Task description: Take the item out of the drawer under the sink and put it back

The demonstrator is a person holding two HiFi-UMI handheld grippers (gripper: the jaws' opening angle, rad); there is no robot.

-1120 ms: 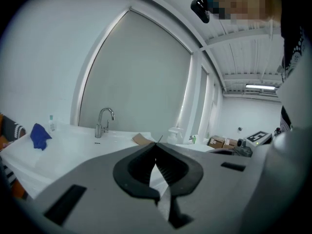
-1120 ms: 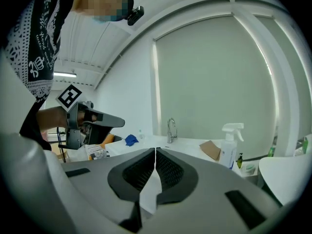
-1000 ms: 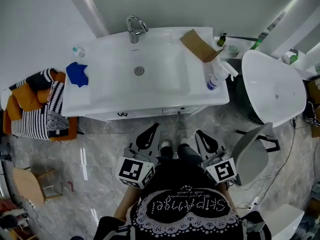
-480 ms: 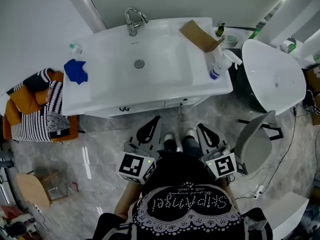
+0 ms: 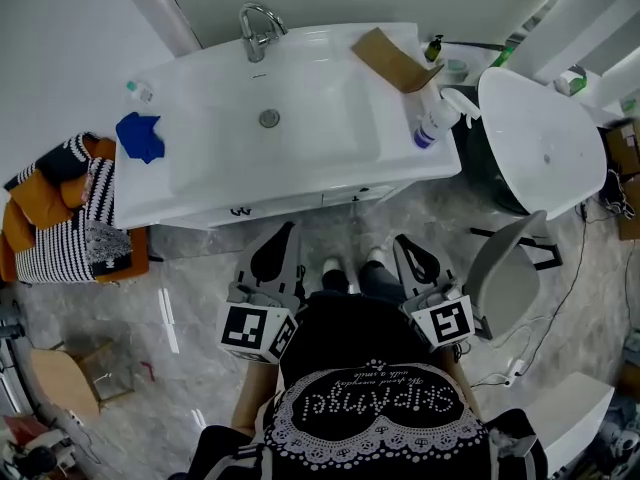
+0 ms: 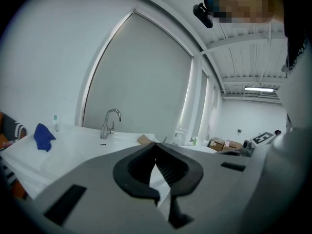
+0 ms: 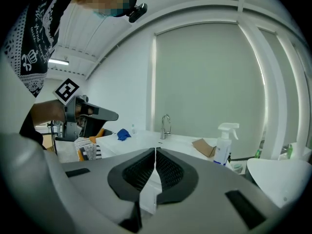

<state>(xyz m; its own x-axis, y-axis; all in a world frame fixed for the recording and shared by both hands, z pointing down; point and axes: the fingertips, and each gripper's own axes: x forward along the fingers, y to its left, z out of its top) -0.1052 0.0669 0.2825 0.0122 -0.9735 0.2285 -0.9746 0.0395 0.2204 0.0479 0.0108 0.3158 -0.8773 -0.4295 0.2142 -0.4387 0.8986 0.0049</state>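
Closest in, left gripper (image 5: pixel 288 230): low in front of the person's waist, jaws closed tip to tip with nothing between them, pointing toward the cabinet.
right gripper (image 5: pixel 400 240): level with the left one on the other side of the body, jaws pressed together and empty.
shoes (image 5: pixel 330 268): on the grey marbled floor (image 5: pixel 190 298), between the two grippers, toes toward the cabinet.
grey chair (image 5: pixel 505 288): just right of the right gripper.
drawer (image 5: pixel 290 206): under the tabletop's near edge, front shut; whatever it holds is hidden behind the front.
striped and orange cloths (image 5: pixel 60 208): heaped off the tabletop's left edge.
tabletop (image 5: pixel 200 183): white, with the sink (image 5: pixel 290 118) sunk in its middle.
blue cloth (image 5: pixel 140 136): crumpled by the left edge.
spray bottle (image 5: pixel 432 128): upright at the right edge, white trigger head on top.
white oval tub (image 5: pixel 545 138): stands off the right edge.
small bottle (image 5: pixel 134 90): upright at the far left corner.
cardboard piece (image 5: pixel 390 60): lies toward the far right corner, its near end just beside the spray bottle.
faucet (image 5: pixel 255 30): at the middle of the far edge, spout curving over the sink.
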